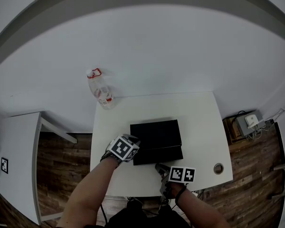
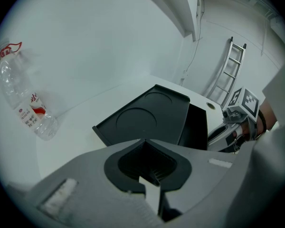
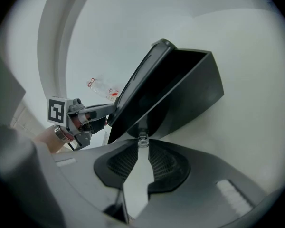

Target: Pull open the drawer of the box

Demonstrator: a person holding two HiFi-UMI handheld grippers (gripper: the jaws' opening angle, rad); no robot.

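My right claw [image 3: 142, 144] pinched the drawer knob [image 3: 142, 138] on the box [image 1: 156, 133] by its tips, and my left claw [image 2: 145, 140] was closed and empty. I judged a crooked pull could slip off.

the box [image 1: 156, 134] is matt black plastic with a faint sheen on top; its knob [image 3: 142, 139] looks clear and glossy. under the box, the table [image 1: 199, 122] is smooth matt white. behind the box, the bottle [image 1: 100, 91] is clear crinkled plastic. the right tongs [image 3: 142, 145] are matt grey plastic, ribbed inside.

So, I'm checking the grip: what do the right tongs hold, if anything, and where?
The small clear knob on the front of the drawer, pinched between the right tongs.
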